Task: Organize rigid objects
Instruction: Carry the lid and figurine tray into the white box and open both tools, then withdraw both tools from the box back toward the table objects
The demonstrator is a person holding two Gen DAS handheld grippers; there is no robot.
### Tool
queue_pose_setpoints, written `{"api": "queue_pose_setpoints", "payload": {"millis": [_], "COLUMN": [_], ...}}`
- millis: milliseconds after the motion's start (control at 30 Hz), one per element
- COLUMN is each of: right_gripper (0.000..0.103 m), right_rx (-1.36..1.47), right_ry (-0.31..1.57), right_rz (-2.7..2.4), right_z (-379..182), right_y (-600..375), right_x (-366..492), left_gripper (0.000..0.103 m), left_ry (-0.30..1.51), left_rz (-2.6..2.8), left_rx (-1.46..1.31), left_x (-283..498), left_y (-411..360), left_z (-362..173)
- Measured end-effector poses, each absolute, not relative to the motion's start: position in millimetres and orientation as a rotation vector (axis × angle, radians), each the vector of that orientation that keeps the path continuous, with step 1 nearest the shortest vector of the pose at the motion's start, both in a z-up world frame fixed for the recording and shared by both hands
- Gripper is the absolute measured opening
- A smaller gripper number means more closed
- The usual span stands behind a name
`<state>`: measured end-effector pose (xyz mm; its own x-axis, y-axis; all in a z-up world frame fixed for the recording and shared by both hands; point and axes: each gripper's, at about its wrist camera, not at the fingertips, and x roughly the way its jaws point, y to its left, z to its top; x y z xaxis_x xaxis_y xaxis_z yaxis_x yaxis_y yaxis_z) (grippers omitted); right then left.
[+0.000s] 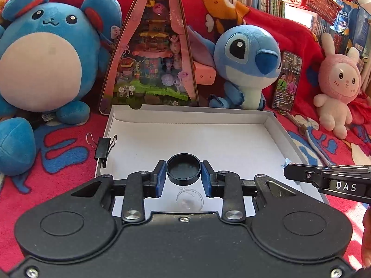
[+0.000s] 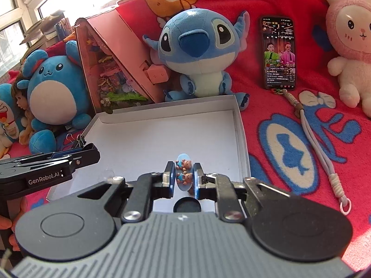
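A shallow white box [image 1: 266, 120] lies on the red blanket; it also shows in the right wrist view [image 2: 238, 125]. My left gripper [image 1: 183, 173] is shut on a round black cap [image 1: 183, 169], held over the box's near part. A clear round lid [image 1: 189, 200] lies on the box floor below it. My right gripper [image 2: 183, 177] is shut on a light blue oval clip with small bears [image 2: 183, 171], over the box's right near part. A black round piece [image 2: 186, 205] shows below it. A black binder clip [image 1: 103, 149] grips the box's left wall.
Plush toys ring the box: a round blue one [image 1: 44, 53], Stitch [image 1: 245, 62] and a pink rabbit [image 1: 336, 85]. A pink triangular toy box [image 1: 150, 53] stands behind. A phone [image 2: 279, 53] leans on the blanket, with a corded strap [image 2: 317, 139] to the right.
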<state>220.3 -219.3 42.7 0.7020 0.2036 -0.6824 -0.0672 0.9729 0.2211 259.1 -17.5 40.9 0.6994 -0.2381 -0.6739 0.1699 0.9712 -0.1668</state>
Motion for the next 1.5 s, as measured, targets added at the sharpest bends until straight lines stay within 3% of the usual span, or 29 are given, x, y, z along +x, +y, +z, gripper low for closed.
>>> {"api": "queue_pose_setpoints", "payload": {"millis": [333,1100,1167,1233,1300,1500], "right_gripper": [0.02,0.021,0.026,0.027,0.042,0.057], "right_rx": [0.181,0.152,0.159,0.167,0.157,0.102], "right_ry": [0.827,0.832,0.825,0.813,0.799,0.717], "right_rz": [0.104,0.106,0.108,0.115,0.12,0.151], "right_z": [14.6,7.2,7.7,9.4,12.3,30.3], "right_y": [-208.3,-206.0,-207.3,-209.0,-209.5,-210.3], "right_x": [253.3,256.6,255.5,252.2,247.7,220.5], "left_gripper": [0.031,0.031,0.033,0.041,0.045,0.058], "left_ry": [0.776,0.796,0.786,0.771,0.74,0.665], "left_rz": [-0.202,-0.189,-0.181,-0.182,-0.194,-0.231], "left_rx": [-0.049,-0.002,0.001,0.017,0.035,0.045], "left_x": [273.8,270.9,267.7,261.8,252.7,217.0], "left_y": [-25.7,-39.4,-39.1,-39.0,-38.0,-29.7], "left_z": [24.0,12.4,15.5,21.2,28.9,53.4]}}
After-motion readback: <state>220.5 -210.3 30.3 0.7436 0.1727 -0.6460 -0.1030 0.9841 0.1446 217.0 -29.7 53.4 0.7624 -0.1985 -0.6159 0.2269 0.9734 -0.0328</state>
